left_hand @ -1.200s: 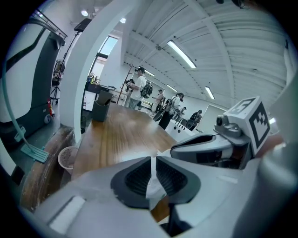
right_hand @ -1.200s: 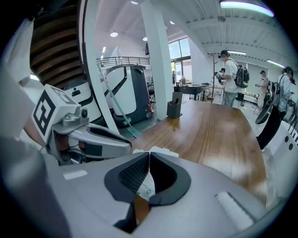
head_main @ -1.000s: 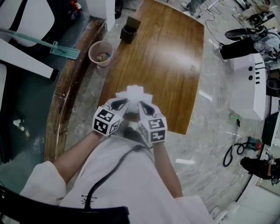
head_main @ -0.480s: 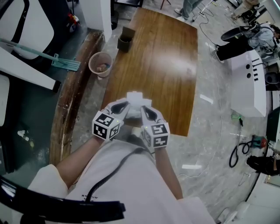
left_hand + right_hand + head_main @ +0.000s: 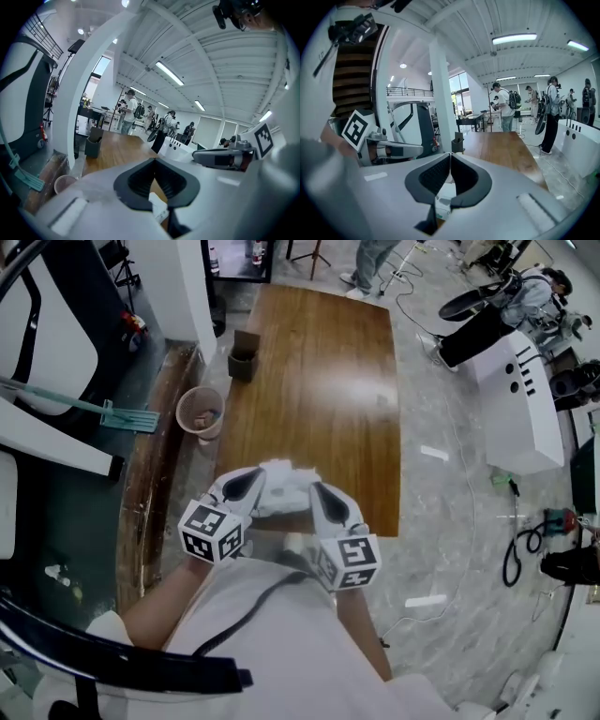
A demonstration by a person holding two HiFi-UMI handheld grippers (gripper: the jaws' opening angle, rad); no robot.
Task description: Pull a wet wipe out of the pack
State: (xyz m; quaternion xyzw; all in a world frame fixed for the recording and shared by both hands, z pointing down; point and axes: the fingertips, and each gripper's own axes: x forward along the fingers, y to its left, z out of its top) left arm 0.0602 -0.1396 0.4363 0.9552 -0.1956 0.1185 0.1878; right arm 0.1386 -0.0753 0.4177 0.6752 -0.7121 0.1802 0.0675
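Both grippers hang above the near end of the wooden table (image 5: 319, 381) with a white bundle between them. My left gripper (image 5: 261, 474) (image 5: 153, 160) has just been closing; its tips now meet, and they reach into the crumpled wet wipe (image 5: 283, 472), so a thin fold seems pinched. My right gripper (image 5: 314, 488) (image 5: 450, 155) is also shut, with the white wipe pack (image 5: 281, 502) (image 5: 444, 197) showing in the hollow behind its tips. The pack's labelled corner (image 5: 158, 208) shows under the left jaws too. Exactly where each pad presses is hidden.
A dark box (image 5: 244, 357) stands at the table's far left corner. A pink basket (image 5: 199, 413) sits on the floor to the left. A white machine (image 5: 511, 399) and cables (image 5: 516, 554) are at the right. People stand beyond the table.
Both grippers have risen towards the camera with the white bundle, off the table. They now stand a little further apart, and the white stuff between them looks more stretched and crumpled.
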